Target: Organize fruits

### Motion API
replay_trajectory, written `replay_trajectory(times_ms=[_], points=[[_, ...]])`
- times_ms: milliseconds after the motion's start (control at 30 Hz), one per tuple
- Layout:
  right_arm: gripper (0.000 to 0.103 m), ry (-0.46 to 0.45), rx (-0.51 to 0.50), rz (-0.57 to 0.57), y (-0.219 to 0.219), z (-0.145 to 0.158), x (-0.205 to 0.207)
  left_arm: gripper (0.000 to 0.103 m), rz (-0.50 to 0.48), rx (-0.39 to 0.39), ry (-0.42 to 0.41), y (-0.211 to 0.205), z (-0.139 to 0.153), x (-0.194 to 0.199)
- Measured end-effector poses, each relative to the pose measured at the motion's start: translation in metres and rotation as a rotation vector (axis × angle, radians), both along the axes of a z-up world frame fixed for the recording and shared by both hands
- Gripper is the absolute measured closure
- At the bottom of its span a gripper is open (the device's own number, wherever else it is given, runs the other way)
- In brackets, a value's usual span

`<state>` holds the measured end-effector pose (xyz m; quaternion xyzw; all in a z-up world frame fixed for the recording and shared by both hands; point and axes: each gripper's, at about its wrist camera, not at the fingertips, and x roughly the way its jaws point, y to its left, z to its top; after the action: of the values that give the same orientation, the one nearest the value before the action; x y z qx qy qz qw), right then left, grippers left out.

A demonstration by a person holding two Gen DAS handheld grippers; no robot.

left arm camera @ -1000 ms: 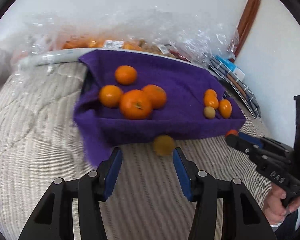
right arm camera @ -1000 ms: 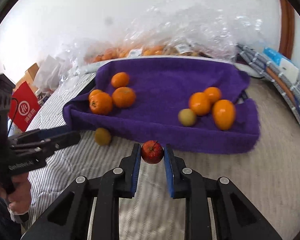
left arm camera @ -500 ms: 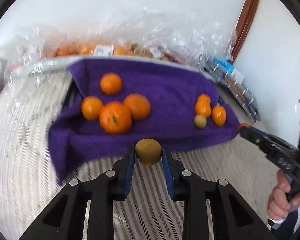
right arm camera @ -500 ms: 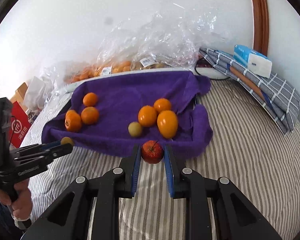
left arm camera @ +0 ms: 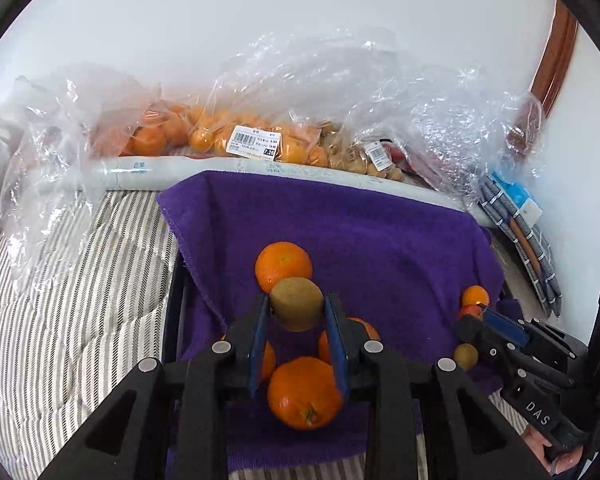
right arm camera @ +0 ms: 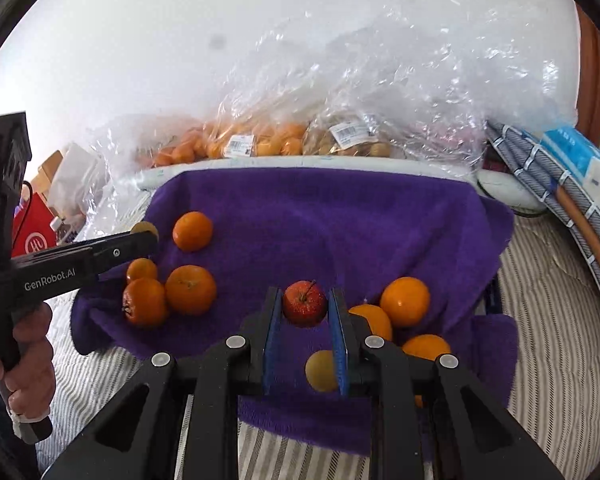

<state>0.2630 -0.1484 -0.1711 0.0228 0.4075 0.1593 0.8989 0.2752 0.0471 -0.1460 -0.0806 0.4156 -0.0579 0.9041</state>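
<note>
Left gripper (left arm camera: 296,312) clamped on a brown-green kiwi (left arm camera: 296,309), blue pads pressing both sides, fruit sitting at the fingertips. Held above the purple towel (left arm camera: 380,240). In left wrist view one orange (left arm camera: 283,266) shows at 12 o'clock of the kiwi, partly behind it; a bigger orange (left arm camera: 305,392) at 6 o'clock between the fingers, lower down on the towel. Two more oranges peek out behind the fingers, mostly hidden.

Right gripper (right arm camera: 305,307) closed on a small red apple (right arm camera: 305,303), stem up, pads tight on both sides. Also over the purple towel. Right wrist view: a second kiwi (right arm camera: 320,370) lies on the towel at 6 o'clock of the apple, partly behind the right finger. Oranges at 3 to 4 o'clock of the apple: one (right arm camera: 405,301) clear, others partly hidden by the gripper. Group of four oranges at 9 o'clock, on the towel's left part, near the left gripper's tip.

A hand (right arm camera: 28,364) grips the left tool's handle at 8 o'clock of the frame.

Towel lies on a striped bed cover (left arm camera: 60,320). Clear plastic bags (right arm camera: 340,120) of fruit at 12 o'clock, along the wall, behind the towel. Folded plaid cloth (right arm camera: 548,184) and a blue tissue pack (right arm camera: 580,152) at 2 o'clock.
</note>
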Motion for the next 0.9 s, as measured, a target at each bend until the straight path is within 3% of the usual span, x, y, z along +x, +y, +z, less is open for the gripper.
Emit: replay_trajectory(times_ms=[233, 400, 533, 600, 700, 767, 900], points=[[0.080, 0.003, -0.045, 0.006, 0.006, -0.015, 0.001, 0.076, -0.022, 0.019, 0.025, -0.005, -0.014, 0.007], [0.078, 0.005, -0.050, 0.006, 0.005, -0.015, -0.001, 0.072, -0.007, 0.031, 0.021, -0.003, -0.008, 0.001], [0.062, 0.006, -0.049, -0.008, 0.003, -0.006, -0.010, 0.062, 0.013, 0.029, 0.005, 0.000, 0.008, -0.016], [0.047, -0.008, -0.055, -0.040, 0.002, 0.005, -0.021, 0.056, 0.021, 0.042, -0.012, -0.001, 0.017, -0.030], [0.032, -0.050, -0.064, -0.071, 0.001, 0.027, -0.046, 0.051, 0.029, 0.056, -0.039, -0.003, 0.032, -0.060], [0.031, -0.059, -0.080, -0.101, -0.002, 0.042, -0.061, 0.044, 0.055, 0.051, -0.061, -0.003, 0.042, -0.083], [0.031, -0.061, -0.092, -0.153, -0.012, 0.073, -0.098, 0.042, 0.083, 0.066, -0.092, -0.004, 0.061, -0.125]])
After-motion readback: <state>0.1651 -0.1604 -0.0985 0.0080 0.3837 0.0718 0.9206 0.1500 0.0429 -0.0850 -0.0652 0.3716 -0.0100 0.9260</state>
